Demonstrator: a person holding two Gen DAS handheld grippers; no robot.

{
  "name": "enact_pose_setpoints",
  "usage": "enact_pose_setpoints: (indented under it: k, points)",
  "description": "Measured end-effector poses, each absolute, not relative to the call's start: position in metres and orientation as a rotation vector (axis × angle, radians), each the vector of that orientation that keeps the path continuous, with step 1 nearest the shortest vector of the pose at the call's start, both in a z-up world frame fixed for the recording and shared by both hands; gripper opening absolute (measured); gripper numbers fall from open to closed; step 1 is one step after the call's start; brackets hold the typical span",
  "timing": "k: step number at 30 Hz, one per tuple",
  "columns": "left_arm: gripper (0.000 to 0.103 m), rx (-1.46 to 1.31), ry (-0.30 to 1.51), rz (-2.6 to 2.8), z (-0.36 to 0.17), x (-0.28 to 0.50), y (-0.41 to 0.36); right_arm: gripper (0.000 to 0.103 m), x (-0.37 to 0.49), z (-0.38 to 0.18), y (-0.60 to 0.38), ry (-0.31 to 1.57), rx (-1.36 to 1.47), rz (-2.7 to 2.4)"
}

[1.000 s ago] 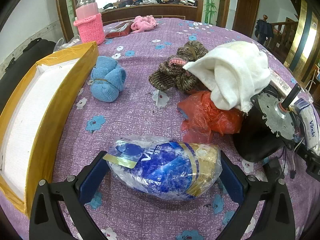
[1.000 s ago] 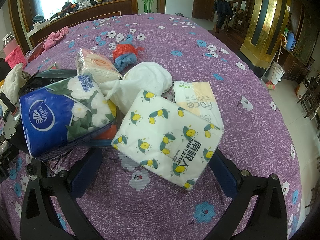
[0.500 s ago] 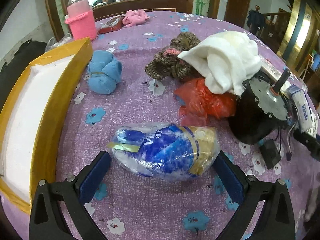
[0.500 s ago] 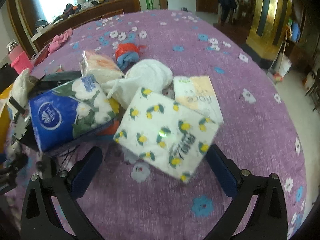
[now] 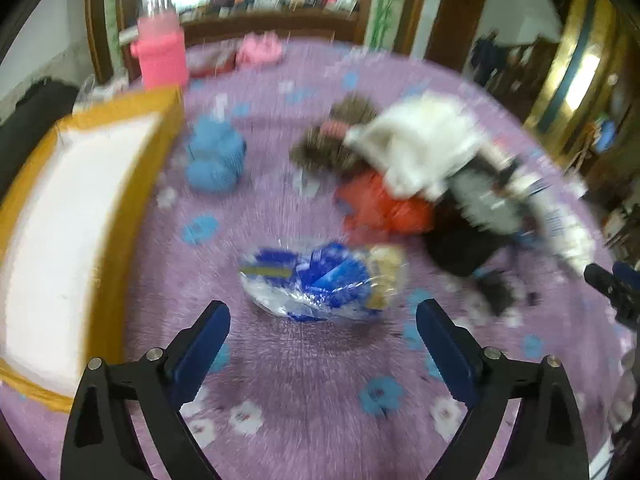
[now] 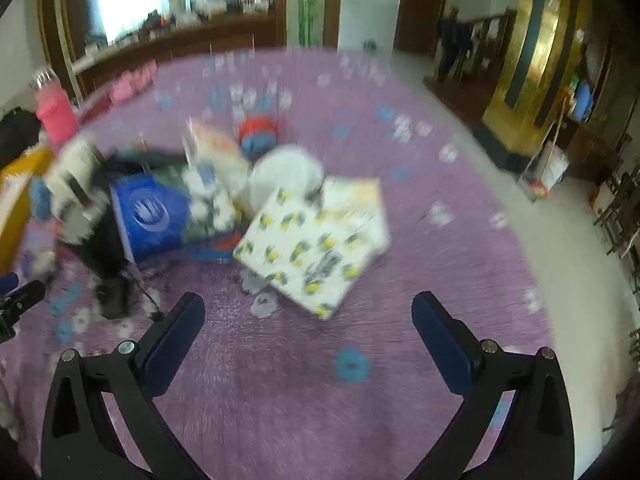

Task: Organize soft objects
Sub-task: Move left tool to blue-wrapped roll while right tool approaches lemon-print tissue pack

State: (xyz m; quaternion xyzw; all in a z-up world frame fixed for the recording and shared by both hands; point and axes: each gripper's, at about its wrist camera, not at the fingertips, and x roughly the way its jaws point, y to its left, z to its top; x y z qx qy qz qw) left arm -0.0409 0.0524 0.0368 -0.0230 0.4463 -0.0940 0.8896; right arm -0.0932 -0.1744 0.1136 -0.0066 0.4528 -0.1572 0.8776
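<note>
Both views are blurred by motion. A crinkled blue and gold plastic pack point(image 5: 324, 280) lies on the purple flowered cloth, just beyond my left gripper point(image 5: 322, 332); its jaws are closing but stand wide, with nothing between them. Further off lie a blue knitted bundle point(image 5: 214, 160), a brown knitted piece point(image 5: 332, 140), a white fleece cloth point(image 5: 420, 148) and an orange bag point(image 5: 384, 208). My right gripper point(image 6: 308, 316) is open and empty, short of a white tissue pack with yellow prints point(image 6: 308, 252). A blue tissue pack point(image 6: 152, 216) lies to its left.
A yellow-edged box with a white inside point(image 5: 68, 232) stands at the left. A dark motor with wires point(image 5: 476, 216) lies at the right. A pink-sleeved jar point(image 5: 160, 52) stands at the far table edge. The other gripper's tip point(image 5: 612, 284) shows at the right margin.
Both grippers have pulled back and up from the packs that lay between their jaws; the packs now lie ahead of the fingertips. The left jaws have narrowed slightly.
</note>
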Motion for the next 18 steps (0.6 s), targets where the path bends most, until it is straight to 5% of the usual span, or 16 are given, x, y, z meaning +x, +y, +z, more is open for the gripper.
enact_pose_setpoints:
  k: [8, 11, 18]
  points:
    - [0.103, -0.081, 0.473, -0.11, 0.147, -0.121, 0.112, 0.103, -0.168, 0.211, -0.17, 0.507, 0.061, -0.258]
    - [0.103, -0.052, 0.448, -0.031, 0.164, -0.126, 0.127, 0.103, -0.147, 0.188, -0.18, 0.691, 0.178, -0.202]
    - [0.103, -0.01, 0.569, -0.064, 0.148, -0.11, 0.123, 0.103, -0.14, 0.147, -0.199, 0.748, 0.225, -0.269]
